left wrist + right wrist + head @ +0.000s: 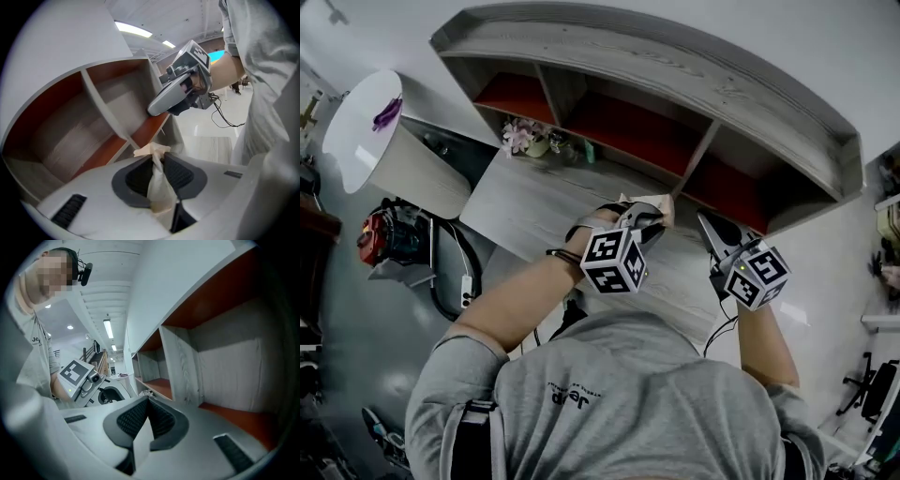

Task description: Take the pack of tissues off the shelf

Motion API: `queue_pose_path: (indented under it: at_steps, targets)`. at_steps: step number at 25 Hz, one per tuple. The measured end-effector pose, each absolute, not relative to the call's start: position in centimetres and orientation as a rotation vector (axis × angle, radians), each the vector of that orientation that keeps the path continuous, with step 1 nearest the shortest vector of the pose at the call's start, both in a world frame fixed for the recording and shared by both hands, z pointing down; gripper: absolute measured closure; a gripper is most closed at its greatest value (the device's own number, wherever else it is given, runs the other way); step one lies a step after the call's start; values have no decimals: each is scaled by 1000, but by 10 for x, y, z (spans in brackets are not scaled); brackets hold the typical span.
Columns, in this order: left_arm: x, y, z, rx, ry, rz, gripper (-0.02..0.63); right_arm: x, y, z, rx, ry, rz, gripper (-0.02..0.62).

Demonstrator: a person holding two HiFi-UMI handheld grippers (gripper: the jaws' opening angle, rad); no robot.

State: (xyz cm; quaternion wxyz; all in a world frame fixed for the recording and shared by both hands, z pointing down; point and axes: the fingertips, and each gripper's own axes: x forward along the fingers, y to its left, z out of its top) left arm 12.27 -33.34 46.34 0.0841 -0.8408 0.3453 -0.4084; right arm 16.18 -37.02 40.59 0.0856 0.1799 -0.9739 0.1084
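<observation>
Your left tongs [157,157] are clamped on the pack of tissues [157,183]: the dark ribbed pads pinch its pale, crumpled wrapper, and a crinkled end pokes out just past the tips. Your right tongs [147,400] have their jaws together with nothing between them. From the head view they sit just to the right of the left pair, both pointing toward the shelf [675,66]. The pack is in the air at the shelf's open front, near the upright divider [701,150] between the middle and right compartments, and over the grey wood-grain tabletop [534,206]. The shelf is grey wood with reddish-brown compartment floors. In its left part a small bunch of pink flowers [517,136] stands beside a few small jars.
</observation>
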Motion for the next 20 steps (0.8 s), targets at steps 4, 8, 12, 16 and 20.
queue_pose_path:
  at_steps: [4,8,12,16,20]
  targets:
    - [80,-322,467,-2512,1113,-1224,485,115,-364,410,451,-2903,316,574]
    - [31,-308,470,-2509,1210,-1239,485,64,-353,412,352,-2894,306,574]
    - [-24,-294,494,-2497,1288,-1260,485,10,-343,434,284,-2892,304,574]
    - [-77,-282,501,-2474,1405,-1279,485,-43,-334,440,183,-2883,295,574]
    - [-127,-270,507,-2451,1509,-1294,485,-94,-327,446,92,-2868,279,574]
